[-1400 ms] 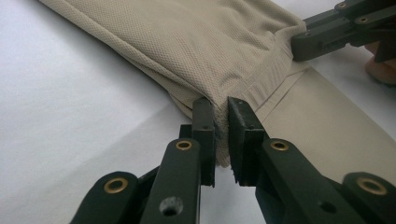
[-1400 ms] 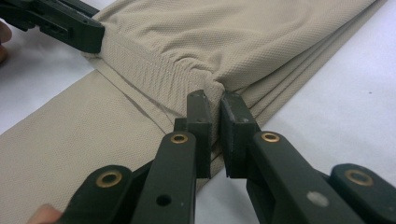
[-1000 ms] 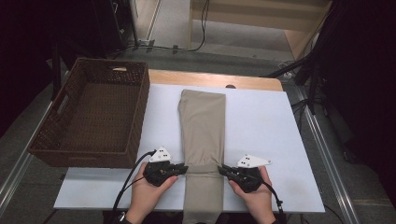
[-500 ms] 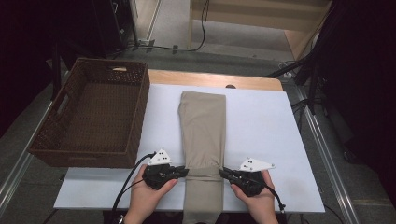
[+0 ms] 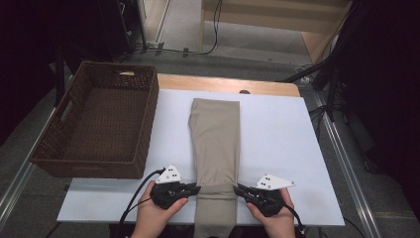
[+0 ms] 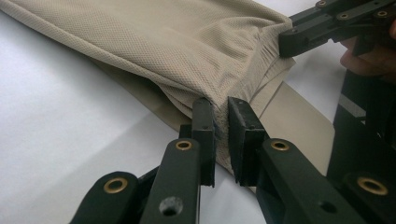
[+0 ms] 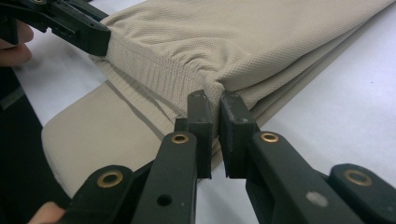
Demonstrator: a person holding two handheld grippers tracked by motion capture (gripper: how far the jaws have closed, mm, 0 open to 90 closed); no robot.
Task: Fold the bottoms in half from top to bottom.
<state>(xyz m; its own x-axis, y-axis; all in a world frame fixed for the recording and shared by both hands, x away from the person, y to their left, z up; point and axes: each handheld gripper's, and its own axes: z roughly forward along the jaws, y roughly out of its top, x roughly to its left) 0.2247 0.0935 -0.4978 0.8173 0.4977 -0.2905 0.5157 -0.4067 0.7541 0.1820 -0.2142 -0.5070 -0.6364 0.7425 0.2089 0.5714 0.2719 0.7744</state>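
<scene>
**Beige trousers pinched at both edges, fold half made**

Beige mesh-knit trousers (image 5: 215, 144) lie lengthwise down the middle of the white table cover (image 5: 277, 129), folded leg on leg, with the near end hanging over my edge of the table. My left gripper (image 5: 194, 189) is pressed together on the left edge of the cloth, and my right gripper (image 5: 239, 189) is pinching the right edge straight across from it. In the left gripper view the fabric bunches between the pads (image 6: 204, 122), and the elastic waistband (image 7: 154, 70) shows doubled over in the right gripper view.

What worries me is how little cloth each pinch holds. The knit is thin and slippery-looking, and I seem to have several layers at each side; if I lift or carry the fold away from me, a lower layer could slide out and the edge would sag or open up. Moving one hand faster than the other would skew the fold. The overhanging end could also drag on the table's lip and pull the whole piece crooked. The brown wicker basket (image 5: 99, 124) stands well apart at the left.
</scene>
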